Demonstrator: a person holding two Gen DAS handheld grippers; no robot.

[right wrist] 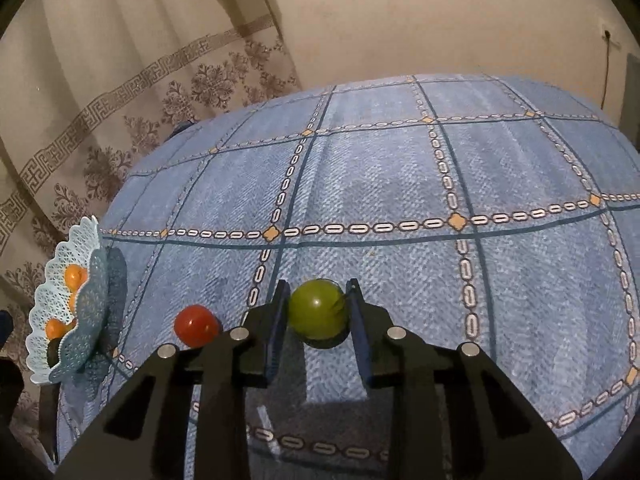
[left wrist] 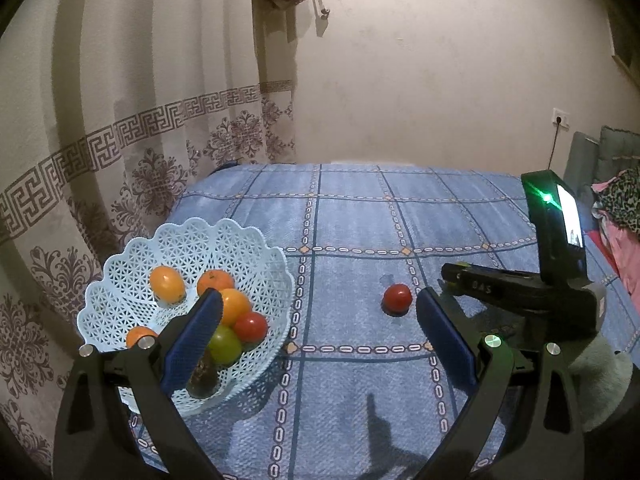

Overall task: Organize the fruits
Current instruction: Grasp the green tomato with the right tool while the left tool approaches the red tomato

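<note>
A pale blue lattice basket stands at the table's left with several oranges, a red tomato, a green tomato and a dark fruit in it. My left gripper hangs open just right of the basket, holding nothing. A loose red tomato lies on the blue cloth between its fingers' line of sight. My right gripper is shut on another green tomato, low over the cloth. The loose red tomato lies just left of it, and the basket sits at the far left.
A blue checked cloth covers the table. A patterned curtain hangs behind the basket, with a plain wall at the back. The right gripper's black body with a lit screen sits right of the red tomato. Clothes lie at the far right.
</note>
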